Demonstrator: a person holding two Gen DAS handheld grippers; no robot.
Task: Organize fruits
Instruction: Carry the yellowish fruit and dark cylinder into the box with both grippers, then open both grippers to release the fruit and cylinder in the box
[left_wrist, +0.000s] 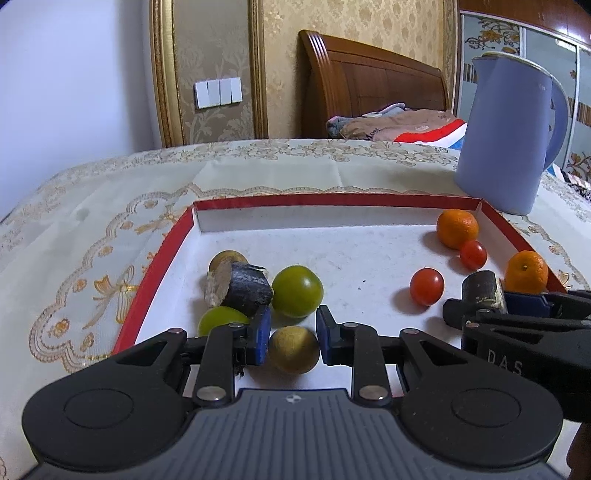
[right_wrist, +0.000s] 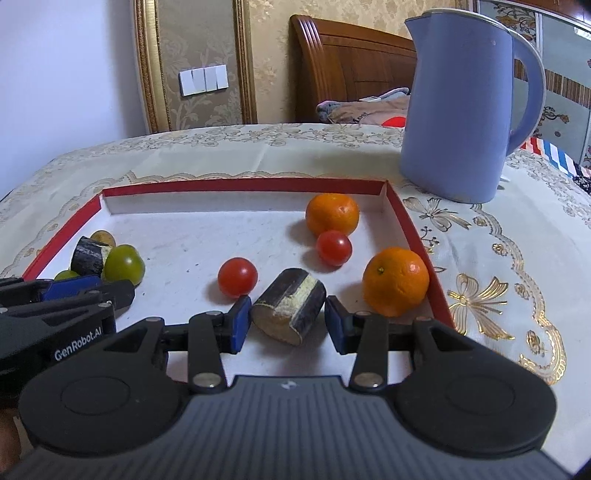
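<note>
Left gripper (left_wrist: 290, 339) is sitting nearest, released, jaws straddling a brownish-green fruit (left_wrist: 293, 349) with a gap on each side, not touching. Right gripper (right_wrist: 284, 325) is also released, bracketing the dark cane piece (right_wrist: 290, 312) lying on its side in the red-rimmed tray (right_wrist: 402, 218).

Step looks like: both sides lined up for a grasp, sorting greens left, orange/red right. Next move needs each gripper closing squarely; the cane piece is lying skewed and could roll out.

Left wrist view is showing the green cluster clearly: second cane piece (left_wrist: 240, 290), green tomato (left_wrist: 297, 291), another green fruit (left_wrist: 221, 321). Right wrist view is showing those only small at the left edge, but giving the near orange (right_wrist: 396, 281), far orange (right_wrist: 332, 214), two red tomatoes (right_wrist: 237, 277) and the blue kettle (right_wrist: 461, 110) on the surface fully.
</note>
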